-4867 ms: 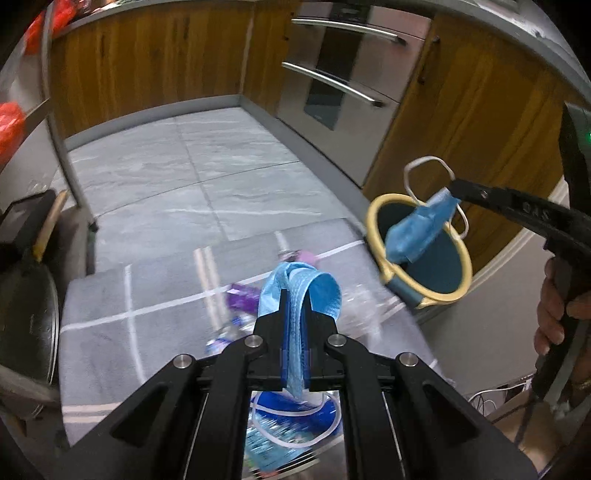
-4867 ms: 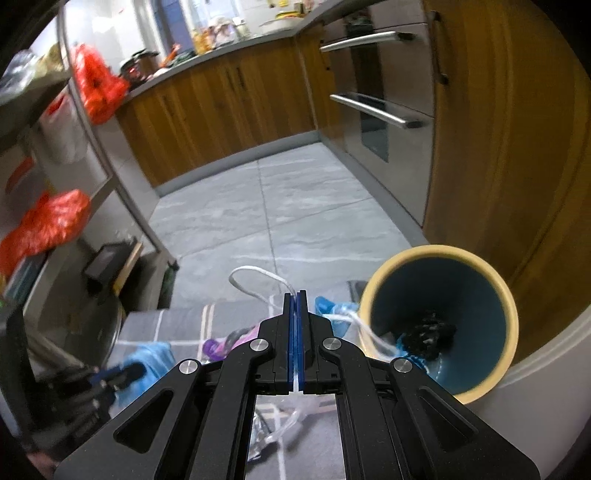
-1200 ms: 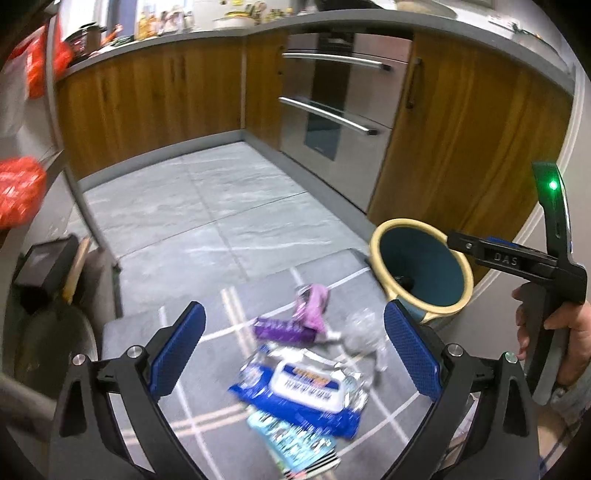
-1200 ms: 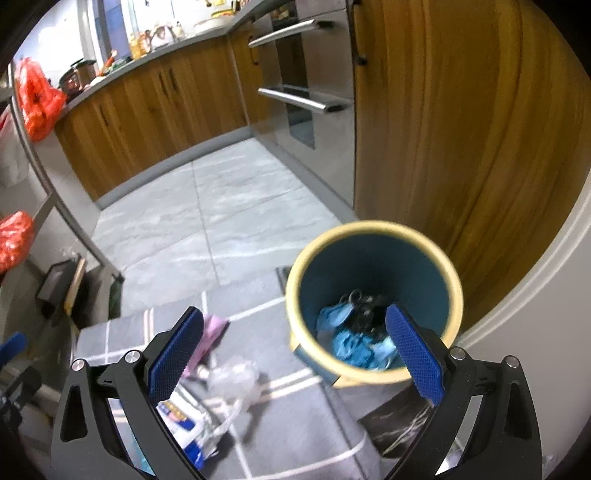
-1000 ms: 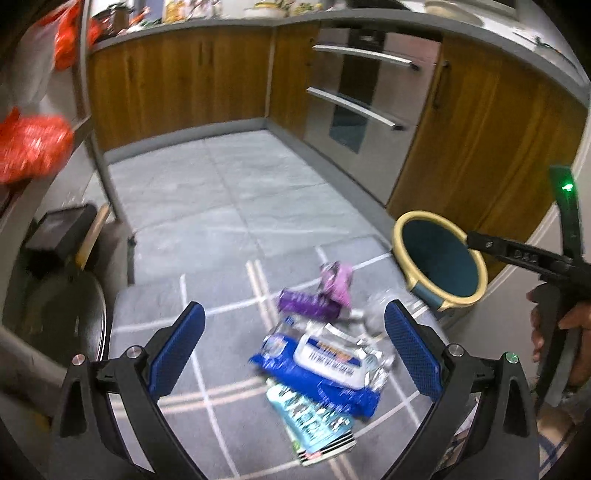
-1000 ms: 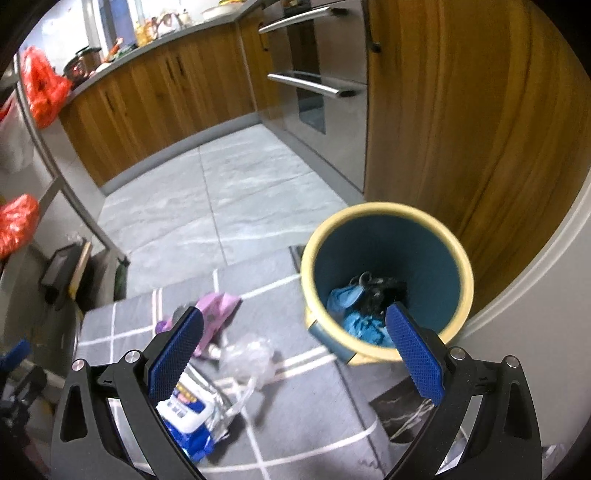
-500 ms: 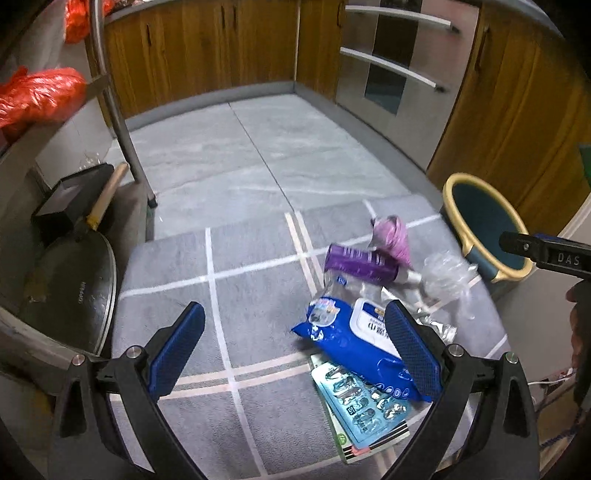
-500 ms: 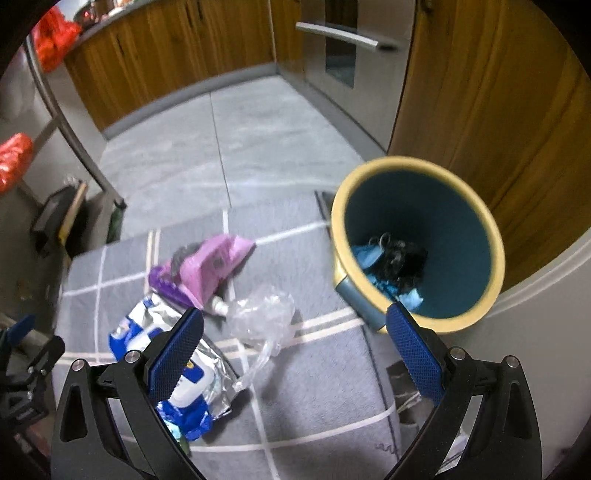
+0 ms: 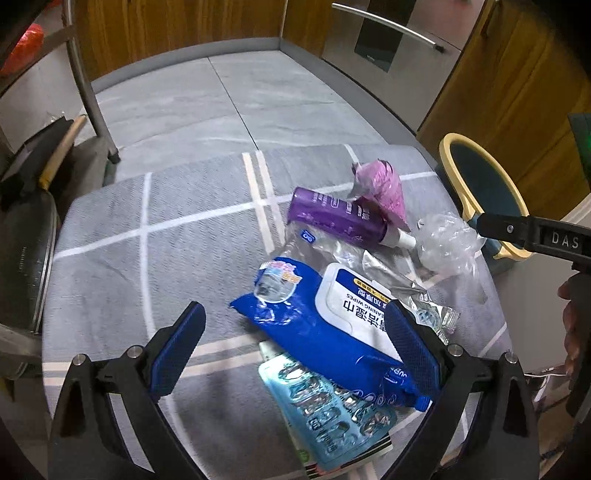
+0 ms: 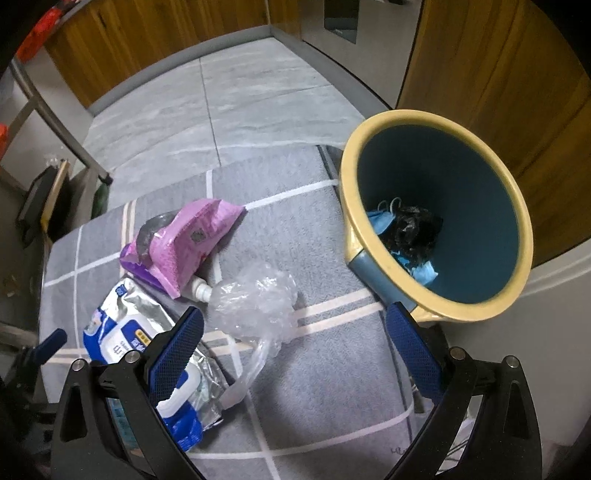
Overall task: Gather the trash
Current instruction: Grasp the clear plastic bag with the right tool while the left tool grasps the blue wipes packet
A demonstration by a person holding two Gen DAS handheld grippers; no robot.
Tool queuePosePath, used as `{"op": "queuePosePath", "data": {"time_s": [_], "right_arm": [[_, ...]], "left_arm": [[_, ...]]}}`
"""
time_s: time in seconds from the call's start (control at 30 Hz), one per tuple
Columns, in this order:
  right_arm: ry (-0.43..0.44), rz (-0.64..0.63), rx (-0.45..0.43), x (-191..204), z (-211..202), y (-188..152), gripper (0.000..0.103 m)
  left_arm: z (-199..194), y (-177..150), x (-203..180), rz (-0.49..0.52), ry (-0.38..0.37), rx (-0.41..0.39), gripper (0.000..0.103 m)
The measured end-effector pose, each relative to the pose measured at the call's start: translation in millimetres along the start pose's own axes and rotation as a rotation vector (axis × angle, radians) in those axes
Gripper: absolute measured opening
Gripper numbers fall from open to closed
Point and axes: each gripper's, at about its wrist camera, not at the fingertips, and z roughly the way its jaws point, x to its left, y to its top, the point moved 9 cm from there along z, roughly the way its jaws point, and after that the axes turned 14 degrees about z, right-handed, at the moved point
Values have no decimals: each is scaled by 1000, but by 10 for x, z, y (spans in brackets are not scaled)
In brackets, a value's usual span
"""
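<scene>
Both grippers — left gripper (image 9: 291, 343), right gripper (image 10: 293, 341) — hang spread and empty; the slick wipes pack (image 9: 325, 325) may slip from a shallow pinch, dragging the blister sheet (image 9: 328, 410) underneath.

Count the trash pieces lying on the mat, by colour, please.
Blue: 1, wipes pack
Teal: 1, blister pack
Purple: 1, tube
Pink: 1, pouch
Clear: 1, plastic bag
Silver: 1, small wrapper
Total: 6

Kitchen floor's grey marbled tile (image 9: 207, 96), with a grey rug (image 9: 110, 258) with white grid lines up close. Wood cabinets (image 9: 166, 26) along the far wall, steel oven (image 9: 391, 48) far right.
</scene>
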Motion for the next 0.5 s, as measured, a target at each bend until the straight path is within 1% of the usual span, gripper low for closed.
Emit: {"op": "queuePosePath", "data": {"time_s": [0.07,0.1,0.2,0.3,0.33,0.37,0.4,0.47,0.5], "right_arm": [[5,2,9,8,35,-1,98],[6,3,12,17,48,2,98],[19,-3,32,48,111,-19,97],[27,-20,53,96,193,-59,95],[30,-24,64,117,231,-80,92],[33,-27,75,131,254,-100,87],[32,-35,88,154,289,-127,84],[20,-60,107,199,352,-181,74],[15,-73,114,219,378,-205,72]], "left_arm": [[64,-10,-5,-10,1,11,92],[88,-18,-4,-16,-1,16,89],[167,-51,-14,-52,-28,33,85],[205,-55,-15,-74,-41,34,82],[214,-56,-9,-82,-46,34,82],[223,-59,-1,-94,-53,35,80],[237,-62,6,-105,-61,35,77],[270,-72,17,-133,-94,35,72],[281,-77,15,-146,-111,35,69]]}}
